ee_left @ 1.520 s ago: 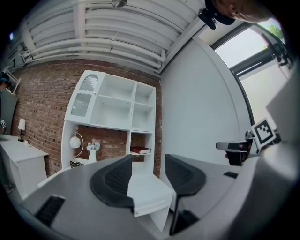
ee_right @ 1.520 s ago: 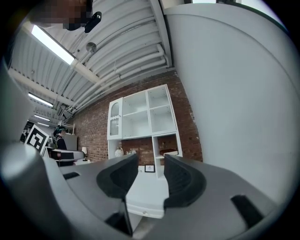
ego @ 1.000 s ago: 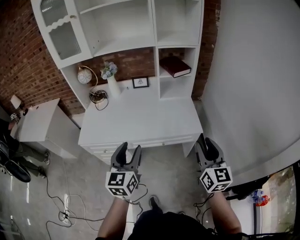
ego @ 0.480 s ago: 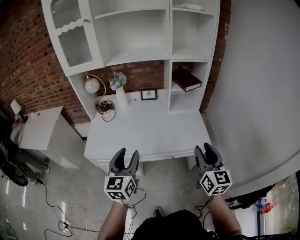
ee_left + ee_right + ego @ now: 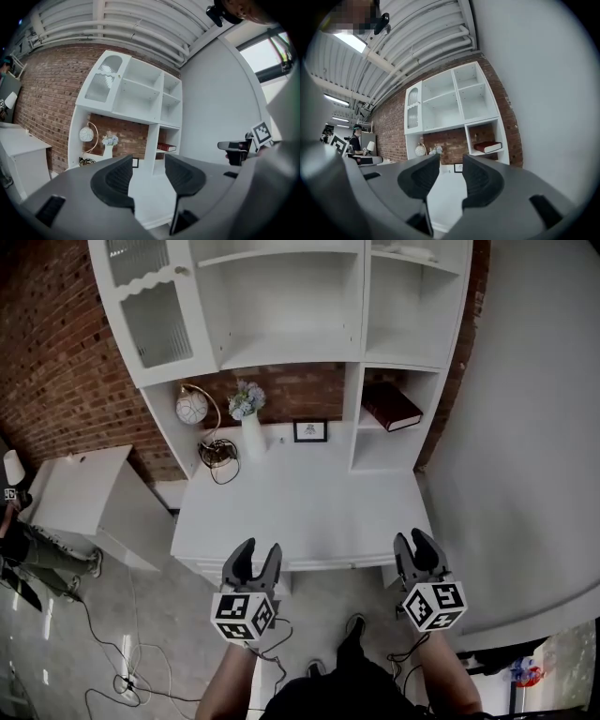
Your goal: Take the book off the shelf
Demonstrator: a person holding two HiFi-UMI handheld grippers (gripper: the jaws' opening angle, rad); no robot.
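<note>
The dark red hardcover book (image 5: 392,406) lies flat in the small lower right compartment of the white wooden shelf unit (image 5: 281,348), well apart from both grippers. The left gripper (image 5: 256,549) and the right gripper (image 5: 416,538) hover at the near edge of the white desk (image 5: 300,507). Both have their jaws partly apart and hold nothing. Black cables on the floor (image 5: 103,652) show in the head view alone. The right gripper view shows a person (image 5: 355,139) far at the left.

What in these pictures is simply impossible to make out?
Book: title too small in every view.
Framed picture: its image too small, head view.
Cabinet door: contents behind it blurred by ribbed glass, head view.
Person at the left: cut off by the head view's edge.
</note>
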